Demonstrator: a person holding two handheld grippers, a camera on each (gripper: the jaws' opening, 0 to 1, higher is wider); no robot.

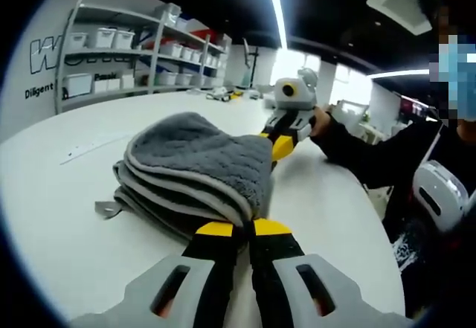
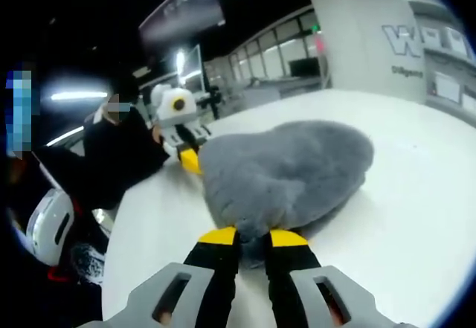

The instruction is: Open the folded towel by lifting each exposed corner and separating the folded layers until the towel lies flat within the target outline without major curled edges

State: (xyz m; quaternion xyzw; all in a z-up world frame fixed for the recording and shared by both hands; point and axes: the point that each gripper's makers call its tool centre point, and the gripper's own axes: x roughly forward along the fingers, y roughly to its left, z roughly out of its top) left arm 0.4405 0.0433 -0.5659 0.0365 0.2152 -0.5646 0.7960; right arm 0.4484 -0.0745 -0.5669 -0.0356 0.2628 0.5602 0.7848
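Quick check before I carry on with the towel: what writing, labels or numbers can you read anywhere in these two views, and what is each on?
"W": large outlined letter on the white wall panel, the rest hidden by the shelving.
"Diligent": small line under it; what follows is hidden.
"W", then partly cut letters: same sign on the wall panel in the right gripper view; its small line below is too blurred to read.
No readable label on the storage bins or the towel.

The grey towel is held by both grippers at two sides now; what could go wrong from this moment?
1. The left gripper seems to pinch several stacked layers of the grey towel, so lifting may raise the whole bundle rather than separate one layer.
2. The right gripper grips the opposite edge; pulling apart unevenly could drag the towel across the white table, perhaps towards its edge.
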